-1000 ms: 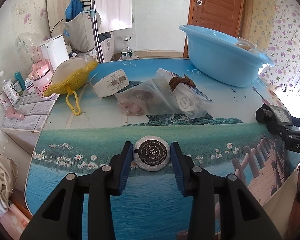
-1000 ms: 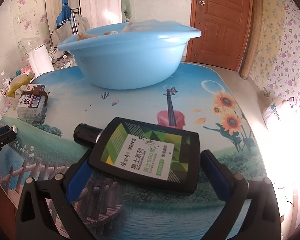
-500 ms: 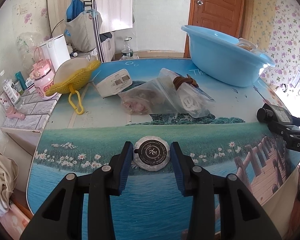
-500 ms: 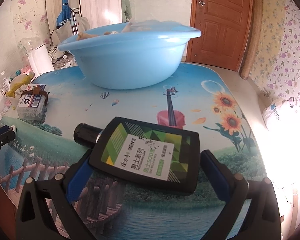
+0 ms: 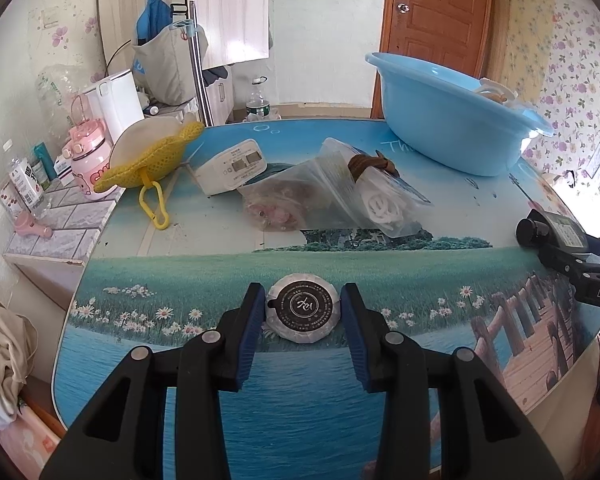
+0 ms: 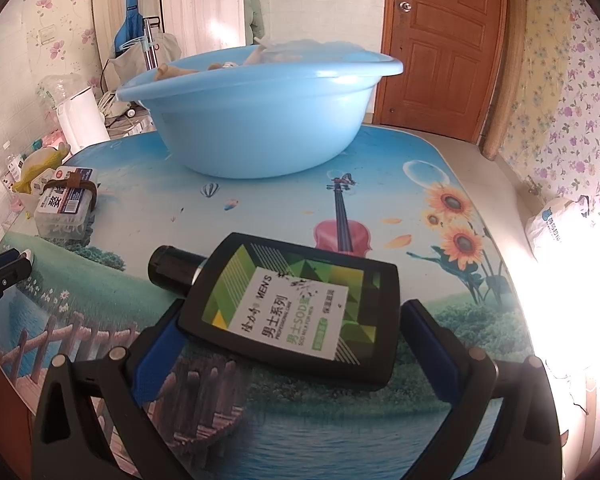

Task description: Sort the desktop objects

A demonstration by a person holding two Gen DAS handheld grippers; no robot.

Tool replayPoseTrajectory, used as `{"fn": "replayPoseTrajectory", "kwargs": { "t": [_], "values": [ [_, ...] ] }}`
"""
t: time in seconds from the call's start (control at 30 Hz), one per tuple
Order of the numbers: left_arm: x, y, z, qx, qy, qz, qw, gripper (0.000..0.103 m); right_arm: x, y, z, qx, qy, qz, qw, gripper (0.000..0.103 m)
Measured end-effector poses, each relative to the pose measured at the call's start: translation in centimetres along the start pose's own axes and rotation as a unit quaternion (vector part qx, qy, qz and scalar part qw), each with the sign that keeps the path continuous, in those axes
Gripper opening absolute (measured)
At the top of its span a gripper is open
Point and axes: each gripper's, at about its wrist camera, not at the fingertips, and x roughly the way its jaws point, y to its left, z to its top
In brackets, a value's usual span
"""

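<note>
The left tongs (image 5: 302,312) pinch a round wrapped puck (image 5: 302,307) edge-on, so it lifts flat off the worktop (image 5: 300,400). The right tongs (image 6: 290,328) clasp a flat black bottle (image 6: 296,308) across its width, cap to the left. Both wait near the basin (image 6: 256,120), likely their destination, which already holds things.

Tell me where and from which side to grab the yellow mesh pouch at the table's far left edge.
Take the yellow mesh pouch by its yellow carabiner clip, coming from the near side. The clip lies flat on the table, pointing toward the camera, narrow and stiff enough for a claw, with bare table around it. The pouch body looks bulging and soft, and a pink bottle crowds its left.
</note>
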Motion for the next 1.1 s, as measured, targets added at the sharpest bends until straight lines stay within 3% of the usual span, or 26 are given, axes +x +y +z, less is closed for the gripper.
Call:
{"fn": "replayPoseTrajectory", "kwargs": {
  "t": [0.63, 1.1],
  "values": [
    [-0.3, -0.4, -0.5, 0.000, -0.016, 0.004, 0.9999, 0.038, 0.1, 0.1, 0.2, 0.004, 0.001, -0.005, 1.000, 0.103],
    [-0.8, -1.7, 0.0, -0.016, -0.002, -0.014, 0.9998, 0.038, 0.2, 0.2, 0.3, 0.005, 0.001, -0.006, 1.000, 0.103]
  ]
}}
